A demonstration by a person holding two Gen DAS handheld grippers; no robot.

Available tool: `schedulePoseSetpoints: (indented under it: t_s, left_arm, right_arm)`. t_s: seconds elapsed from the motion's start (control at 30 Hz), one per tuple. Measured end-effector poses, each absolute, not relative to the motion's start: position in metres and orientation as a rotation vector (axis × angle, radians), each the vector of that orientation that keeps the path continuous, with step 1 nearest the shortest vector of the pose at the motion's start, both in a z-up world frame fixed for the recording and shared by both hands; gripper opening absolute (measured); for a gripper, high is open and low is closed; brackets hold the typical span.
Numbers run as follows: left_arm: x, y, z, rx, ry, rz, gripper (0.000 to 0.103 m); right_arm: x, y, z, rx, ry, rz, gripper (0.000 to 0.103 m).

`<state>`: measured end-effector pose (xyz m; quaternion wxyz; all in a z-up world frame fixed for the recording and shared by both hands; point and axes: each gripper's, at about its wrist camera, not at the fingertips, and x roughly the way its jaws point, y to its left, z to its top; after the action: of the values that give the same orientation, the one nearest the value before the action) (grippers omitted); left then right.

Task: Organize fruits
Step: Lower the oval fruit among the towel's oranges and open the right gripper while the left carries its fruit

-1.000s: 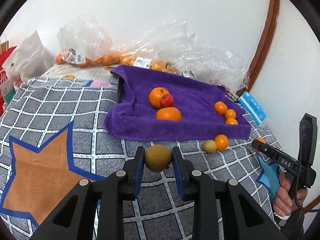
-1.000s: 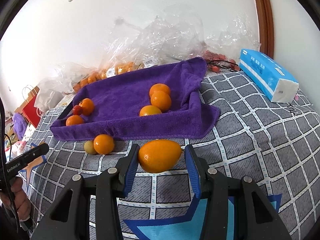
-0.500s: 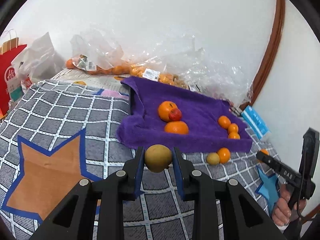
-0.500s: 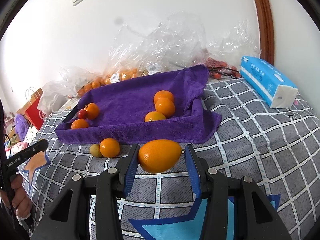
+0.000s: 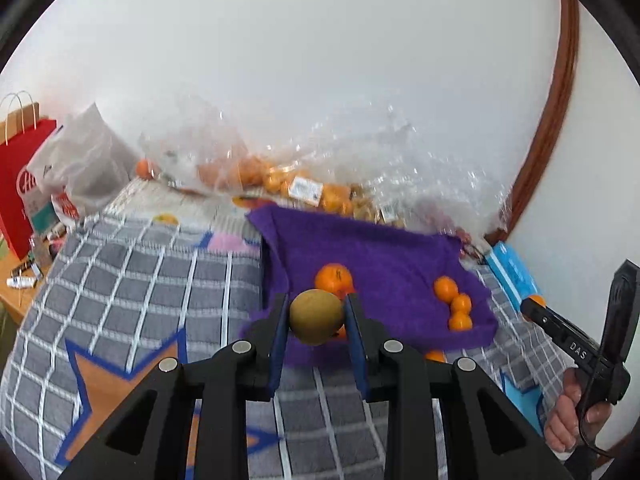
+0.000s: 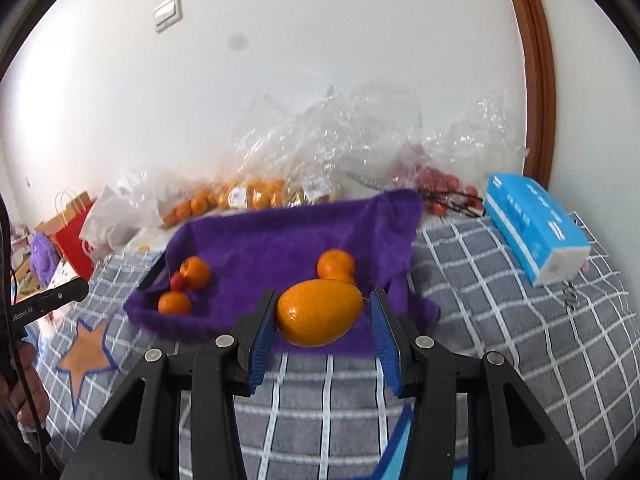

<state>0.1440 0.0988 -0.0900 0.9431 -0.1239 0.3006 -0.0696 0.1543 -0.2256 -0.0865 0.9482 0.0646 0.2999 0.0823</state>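
Left wrist view: left gripper (image 5: 316, 316) pinches a brown fruit (image 5: 316, 317), hiding oranges behind; right gripper (image 6: 320, 314) clamps an oval orange (image 6: 319, 312).

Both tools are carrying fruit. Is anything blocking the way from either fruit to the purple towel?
Nothing visible. The left tool holds the brown-green fruit and the right tool the large orange fruit, both just short of the purple towel. Oranges already on the towel leave bare cloth between the two clusters.

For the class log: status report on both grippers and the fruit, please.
Left gripper shut on brownish-green fruit. Right gripper shut on big orange fruit. Purple towel ahead, nothing blocking.
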Motion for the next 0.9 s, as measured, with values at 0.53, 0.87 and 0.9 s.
schedulePoseSetpoints:
  t_s: [0.53,0.87,0.9]
  left_arm:
    - [0.227,0.09,-0.133,-0.371,0.681,-0.143,0.026]
    - [0.236,0.089,-0.15,-0.38,0.736,-0.151,0.026]
    - [0.236,0.088,-0.152,-0.379,0.745,-0.143,0.026]
  right_arm:
    - [0.229,-0.249,-0.126,0.238,0.733,0.146,0.046]
    - [0.24,-0.241,-0.143,0.21,0.796,0.17,0.046]
    - [0.241,-0.241,-0.145,0.212,0.799,0.173,0.046]
